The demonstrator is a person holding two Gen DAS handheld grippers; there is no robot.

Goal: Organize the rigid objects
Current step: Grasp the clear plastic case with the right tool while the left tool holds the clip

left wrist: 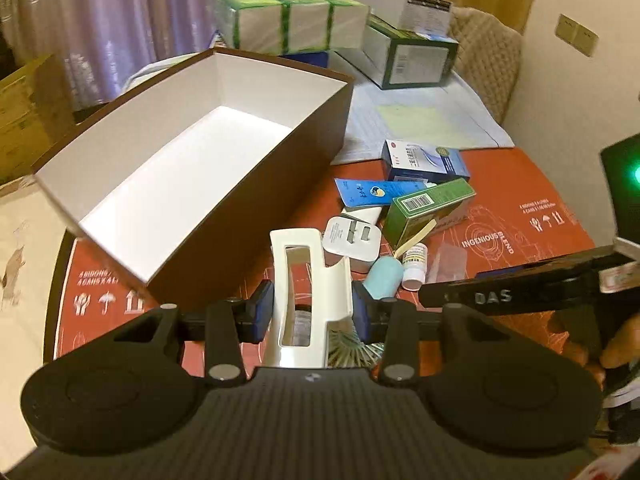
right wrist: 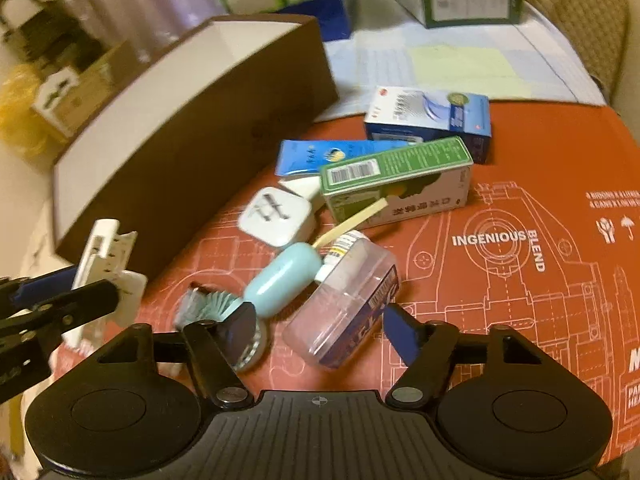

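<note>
While the left gripper (left wrist: pixel 312 312) clamps its pads on a white plastic holder (left wrist: pixel 306 300), the brown box (left wrist: pixel 192 184) lies ahead-left of its fingers, its near corner just beyond the left pad. The right gripper (right wrist: pixel 320 326) stands with fingers apart around a clear round container (right wrist: pixel 344 300), bare red mat (right wrist: pixel 520 280) to its right. Ahead lie three cartons: one blue-white (right wrist: pixel 432 120), one green (right wrist: pixel 396 180), one flat blue (right wrist: pixel 320 156); plus one white plug (right wrist: pixel 274 216) and one teal capsule (right wrist: pixel 282 278).

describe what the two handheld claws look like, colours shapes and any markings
Both the left claw and the right claw are matte black, with a ribbed central plate, two round discs, hinged linkage arms with silver pivot pins, and blue finger pads. The right one's side shows white "DAS" lettering and a green light.
</note>
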